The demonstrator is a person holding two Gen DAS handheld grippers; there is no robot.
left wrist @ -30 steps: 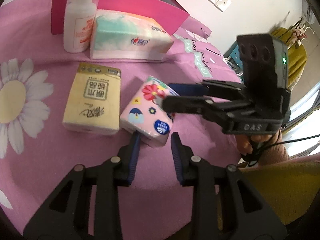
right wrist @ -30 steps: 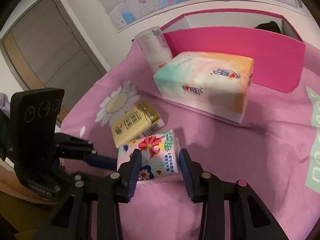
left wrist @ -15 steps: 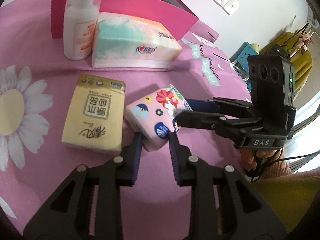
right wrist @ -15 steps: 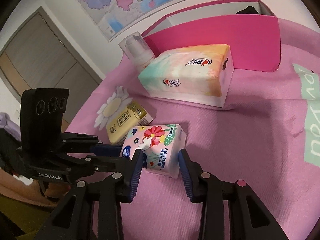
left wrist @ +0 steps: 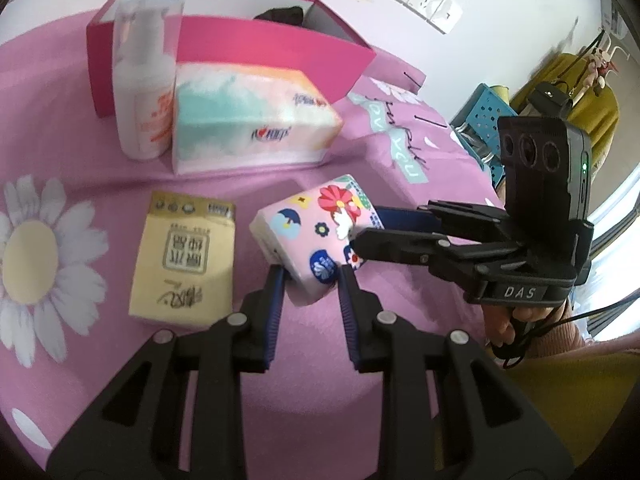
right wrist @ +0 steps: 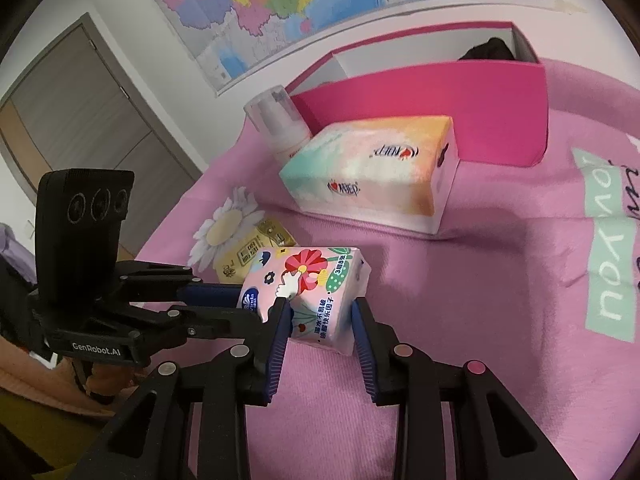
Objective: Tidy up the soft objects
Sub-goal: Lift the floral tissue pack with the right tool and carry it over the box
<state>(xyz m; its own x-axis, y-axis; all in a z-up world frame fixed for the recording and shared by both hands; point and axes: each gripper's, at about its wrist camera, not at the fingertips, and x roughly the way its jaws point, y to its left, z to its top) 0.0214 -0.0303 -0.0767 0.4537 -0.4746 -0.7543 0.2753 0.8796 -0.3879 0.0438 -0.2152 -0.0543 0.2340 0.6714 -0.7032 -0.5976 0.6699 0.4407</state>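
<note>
Floral tissue pack [left wrist: 316, 240] sits tilted on the pink cloth, caught between both tongs. Left tongs [left wrist: 312, 280] nearly closed, pinching its near corner. Right tongs [right wrist: 320, 312] closing on the pack's opposite end, pads against its sides. Pack's long axis runs roughly from one tongs to the other. Pink box [right wrist: 460, 120] lies beyond the big tissue box [right wrist: 368, 172], nearer the right hand.

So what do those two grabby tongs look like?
Both tongs are black plastic with blue ribbed pads and silver screws. The right tongs carry a boxy black camera block with three round lenses, a green light and the letters DAS. The left tongs carry one marked GenRobot.AI. Thin black cables hang below, and the person's sleeve is pinkish.
</note>
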